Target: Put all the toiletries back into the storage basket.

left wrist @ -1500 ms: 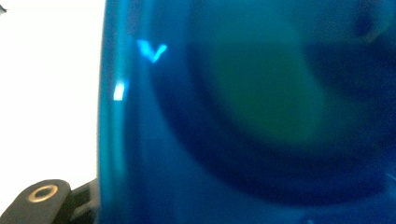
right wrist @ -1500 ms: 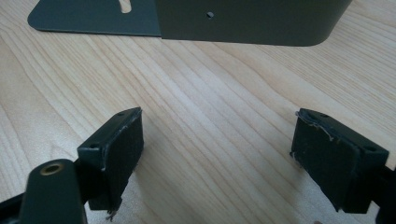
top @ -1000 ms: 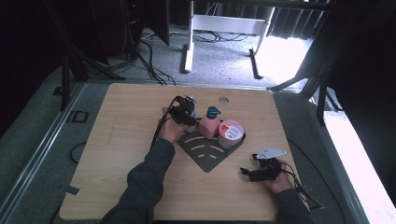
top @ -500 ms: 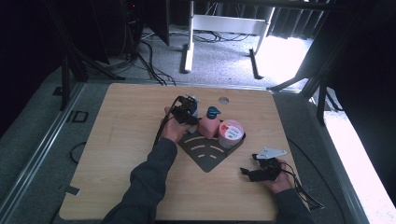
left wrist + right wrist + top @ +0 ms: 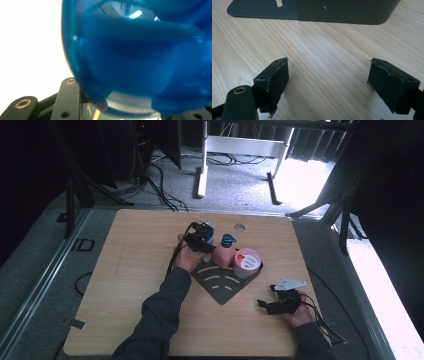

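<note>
Little had changed since the earlier pictures: both hands kept their places, and the pink pump bottle with the teal cap and the pink-lidded round tub stood as before against the dark slotted metal rack. At the rack's far left end the left gripper held a translucent blue rounded container between its half-closed jaws, pressed so near its camera that the thing's full shape could not be told. The right gripper rested low over the pale wooden table, near the right front edge, its jaws wide and empty, facing the rack's upright wall. Judged from this, two items seemed already lined up at the rack, while the blue container was still in the grip, not yet released, and the right hand waited apart.
</note>
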Demonstrator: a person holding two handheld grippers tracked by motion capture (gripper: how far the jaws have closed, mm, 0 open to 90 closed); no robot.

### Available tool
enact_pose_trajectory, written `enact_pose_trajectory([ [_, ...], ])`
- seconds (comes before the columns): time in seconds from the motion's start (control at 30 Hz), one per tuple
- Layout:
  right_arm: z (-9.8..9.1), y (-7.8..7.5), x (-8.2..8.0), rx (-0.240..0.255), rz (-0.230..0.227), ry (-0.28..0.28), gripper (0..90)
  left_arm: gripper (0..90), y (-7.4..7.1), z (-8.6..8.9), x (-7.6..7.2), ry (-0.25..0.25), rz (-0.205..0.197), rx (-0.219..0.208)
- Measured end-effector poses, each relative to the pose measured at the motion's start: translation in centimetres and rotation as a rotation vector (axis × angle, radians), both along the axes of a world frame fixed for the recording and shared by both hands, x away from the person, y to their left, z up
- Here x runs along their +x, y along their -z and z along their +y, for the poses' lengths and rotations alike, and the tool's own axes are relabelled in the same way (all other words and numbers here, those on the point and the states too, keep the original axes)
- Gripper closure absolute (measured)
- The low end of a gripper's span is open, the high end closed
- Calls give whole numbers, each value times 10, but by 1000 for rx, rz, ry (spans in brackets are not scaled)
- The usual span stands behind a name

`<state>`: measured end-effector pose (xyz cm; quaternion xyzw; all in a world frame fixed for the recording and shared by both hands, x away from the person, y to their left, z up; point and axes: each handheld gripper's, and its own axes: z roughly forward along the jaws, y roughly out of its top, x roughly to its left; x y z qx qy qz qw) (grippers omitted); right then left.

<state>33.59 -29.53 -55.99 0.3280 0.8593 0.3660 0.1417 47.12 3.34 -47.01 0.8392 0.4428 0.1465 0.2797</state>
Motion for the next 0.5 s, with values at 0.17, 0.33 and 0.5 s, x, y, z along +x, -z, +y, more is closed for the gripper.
enact_pose_trajectory([
  [0.17,0,0,0,-1,-1,-2,165,548,1,-3,1,1,-4,-6],
  [0.33,0,0,0,-1,-1,-3,165,548,0,-7,3,6,-1,6],
  [0.5,0,0,0,-1,0,-3,165,545,1,-5,5,4,6,-10],
])
